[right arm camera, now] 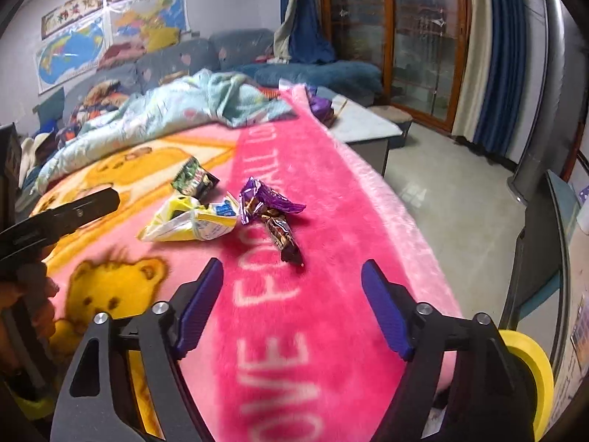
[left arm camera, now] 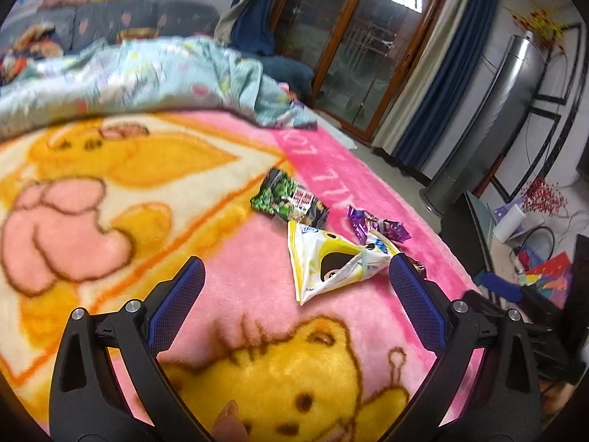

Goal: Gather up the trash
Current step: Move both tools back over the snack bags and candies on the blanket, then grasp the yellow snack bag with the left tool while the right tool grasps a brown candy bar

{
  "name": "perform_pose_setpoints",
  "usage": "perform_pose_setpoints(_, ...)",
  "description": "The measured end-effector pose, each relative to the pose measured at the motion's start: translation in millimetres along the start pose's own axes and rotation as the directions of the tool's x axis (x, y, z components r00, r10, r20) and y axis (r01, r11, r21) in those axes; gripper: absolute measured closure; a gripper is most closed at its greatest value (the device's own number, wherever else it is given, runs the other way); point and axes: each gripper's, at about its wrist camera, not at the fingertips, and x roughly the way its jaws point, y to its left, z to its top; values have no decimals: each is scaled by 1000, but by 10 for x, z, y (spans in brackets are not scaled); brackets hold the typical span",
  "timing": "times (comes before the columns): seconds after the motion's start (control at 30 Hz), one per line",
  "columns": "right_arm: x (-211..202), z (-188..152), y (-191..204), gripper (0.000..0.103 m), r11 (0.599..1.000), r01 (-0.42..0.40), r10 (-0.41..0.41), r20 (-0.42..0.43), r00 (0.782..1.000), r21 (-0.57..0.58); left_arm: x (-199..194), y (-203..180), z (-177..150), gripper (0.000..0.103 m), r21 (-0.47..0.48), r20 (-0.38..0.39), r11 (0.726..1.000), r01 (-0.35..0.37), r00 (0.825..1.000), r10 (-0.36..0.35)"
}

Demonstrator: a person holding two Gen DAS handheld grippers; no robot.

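Above pink blanket (right arm camera: 331, 191), both claws angled down, open, over wrappers (right arm camera: 268, 206)

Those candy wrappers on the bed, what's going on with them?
A person is tidying up with a grabber tool in each hand. Four bits of trash lie on the pink bear blanket: a yellow and white bag, a green packet, a purple wrapper and a brown wrapper. The left gripper and the right gripper are both open and empty, pointing down at the pile. Nothing has been picked up yet.
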Motion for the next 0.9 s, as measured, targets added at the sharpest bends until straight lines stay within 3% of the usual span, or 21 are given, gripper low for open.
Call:
perform_pose_setpoints(0.27, 539, 156, 69, 33, 999, -7, 3, -85, 996, -45, 411, 89, 51, 15, -78, -146, 996, 49, 987, -60)
perform_pose_setpoints(0.4, 731, 162, 48, 50, 999, -9, 4, -131, 991, -36, 522, 79, 33, 16, -98, -168, 994, 54, 983, -70)
perform_pose_setpoints(0.43, 779, 149, 45, 60, 999, -11, 5, -149, 989, -34, 529, 74, 35, 16, -98, -166, 994, 55, 984, -71)
perform_pose_setpoints(0.47, 799, 135, 42, 64, 1000, -10, 6, -157, 988, -30, 532, 68, 38, 17, -100, -164, 993, 56, 984, -72)
perform_pose_setpoints(0.57, 757, 102, 35, 85, 1000, -20, 17, -144, 989, -20, 524, 39, 16, 33, -99, -159, 993, 62, 984, -77)
perform_pose_setpoints(0.63, 713, 74, 33, 86, 999, -35, 33, -143, 989, -12, 546, 21, 10, 39, -97, -166, 993, 73, 982, -88)
perform_pose_setpoints(0.77, 595, -16, 37, 86, 998, -65, 67, -141, 988, 16, 519, -29, -44, 67, -97, -172, 990, 106, 978, -122)
perform_pose_setpoints(0.9, 461, -140, 90, 86, 996, -90, 92, -142, 986, 23, 459, -141, -90, 79, -54, -168, 993, 101, 980, -109)
